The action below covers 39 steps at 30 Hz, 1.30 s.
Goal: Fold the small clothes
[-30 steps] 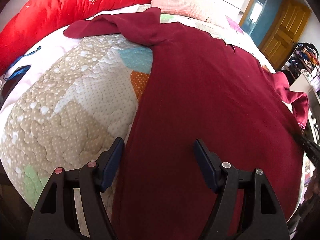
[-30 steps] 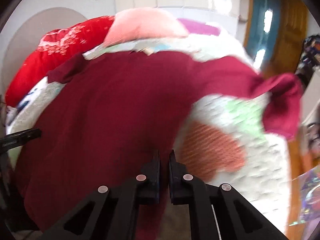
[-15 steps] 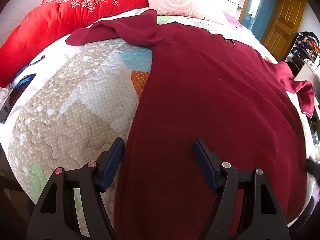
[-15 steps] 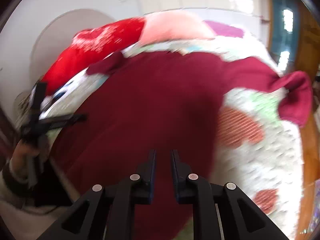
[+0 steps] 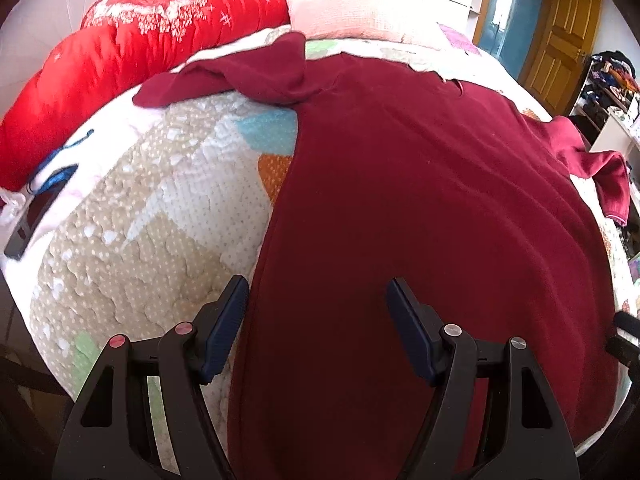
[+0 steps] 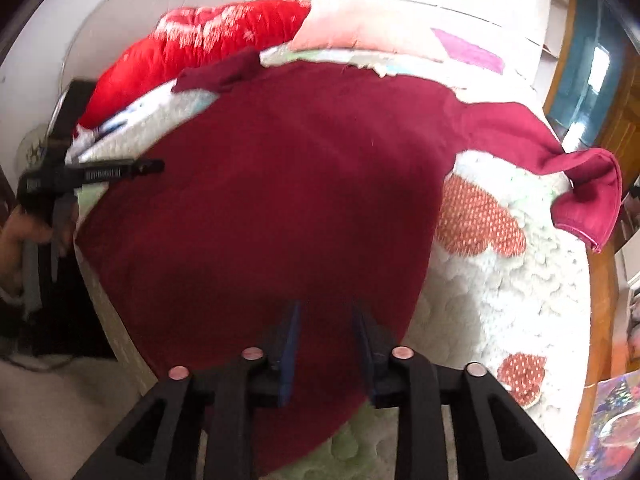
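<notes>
A dark red long-sleeved top (image 5: 420,200) lies spread flat on the quilted bed, also in the right wrist view (image 6: 288,184). Its left sleeve (image 5: 240,76) is bunched near the pillows. Its right sleeve (image 6: 576,184) lies out toward the bed's right edge with the cuff turned up. My left gripper (image 5: 316,312) is open and empty, hovering over the hem at the top's left edge. My right gripper (image 6: 324,320) is partly open and empty, above the hem near the top's right side. The left gripper also shows in the right wrist view (image 6: 120,168).
A patchwork quilt (image 5: 152,220) covers the bed. A red duvet (image 5: 132,60) and a pink pillow (image 5: 360,12) lie at the head. A dark flat object (image 5: 32,220) sits at the bed's left edge. Wooden doors (image 5: 568,28) and cluttered shelves (image 5: 608,92) stand to the right.
My right gripper has opened from shut and pulled back from the top's right hem. My left gripper has stayed open and drawn back slightly.
</notes>
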Motion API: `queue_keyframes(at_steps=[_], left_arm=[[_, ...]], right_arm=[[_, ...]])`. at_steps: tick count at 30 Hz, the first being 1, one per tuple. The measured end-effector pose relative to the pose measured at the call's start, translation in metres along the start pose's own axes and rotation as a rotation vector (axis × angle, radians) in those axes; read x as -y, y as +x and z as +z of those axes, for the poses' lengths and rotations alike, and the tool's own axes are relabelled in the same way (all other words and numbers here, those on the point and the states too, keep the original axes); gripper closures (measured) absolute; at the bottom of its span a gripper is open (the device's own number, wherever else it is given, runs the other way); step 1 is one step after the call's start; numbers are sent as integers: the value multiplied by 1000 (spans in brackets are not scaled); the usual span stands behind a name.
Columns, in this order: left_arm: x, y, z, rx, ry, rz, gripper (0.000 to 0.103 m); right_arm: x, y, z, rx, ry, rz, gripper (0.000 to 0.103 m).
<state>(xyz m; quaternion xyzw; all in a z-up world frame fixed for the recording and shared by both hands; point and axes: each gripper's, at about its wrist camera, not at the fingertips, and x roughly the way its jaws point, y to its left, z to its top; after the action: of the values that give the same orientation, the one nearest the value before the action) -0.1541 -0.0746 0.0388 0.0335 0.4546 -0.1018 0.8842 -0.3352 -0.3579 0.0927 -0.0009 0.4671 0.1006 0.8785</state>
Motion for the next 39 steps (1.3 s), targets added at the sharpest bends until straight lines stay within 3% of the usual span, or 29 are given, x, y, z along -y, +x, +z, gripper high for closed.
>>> queue_keyframes(at_steps=[2, 6, 9, 13, 18, 21, 25, 27, 30, 31, 32, 33, 34, 35, 38, 39], left_arm=[[3, -3, 5, 16, 3, -3, 31], [13, -4, 19, 29, 5, -29, 31], [28, -3, 31, 27, 13, -73, 31], [56, 6, 52, 27, 39, -123, 31], [93, 26, 75, 14, 83, -171, 31], [108, 40, 83, -17, 96, -190, 31], [119, 58, 84, -65, 95, -210, 31], [122, 64, 83, -77, 96, -209, 31], [125, 67, 81, -73, 111, -195, 31], [124, 67, 81, -75, 116, -194, 31], [122, 66, 82, -75, 118, -197, 31], [120, 65, 83, -74, 117, -199, 31], [118, 64, 84, -72, 115, -199, 31], [114, 61, 85, -63, 110, -196, 31], [93, 51, 93, -2, 64, -186, 31], [83, 48, 98, 15, 37, -183, 31]], right_arm=[[-1, 0, 7, 36, 19, 6, 58], [-1, 12, 16, 49, 48, 12, 57], [8, 39, 17, -15, 131, 33, 57], [30, 28, 29, 43, 212, 77, 57], [103, 5, 46, 148, 419, -89, 57], [151, -10, 46, 202, 538, -272, 56], [204, -16, 37, 225, 679, -489, 30], [224, -10, 32, 212, 743, -500, 30], [250, 13, 34, 199, 809, -428, 30], [257, 24, 36, 198, 808, -364, 34], [261, 31, 38, 194, 805, -316, 61], [266, 38, 41, 176, 791, -280, 79], [269, 41, 45, 136, 755, -329, 90], [270, 37, 48, 128, 716, -416, 93], [269, 3, 82, 159, 488, -818, 94], [274, -7, 90, 179, 439, -896, 94]])
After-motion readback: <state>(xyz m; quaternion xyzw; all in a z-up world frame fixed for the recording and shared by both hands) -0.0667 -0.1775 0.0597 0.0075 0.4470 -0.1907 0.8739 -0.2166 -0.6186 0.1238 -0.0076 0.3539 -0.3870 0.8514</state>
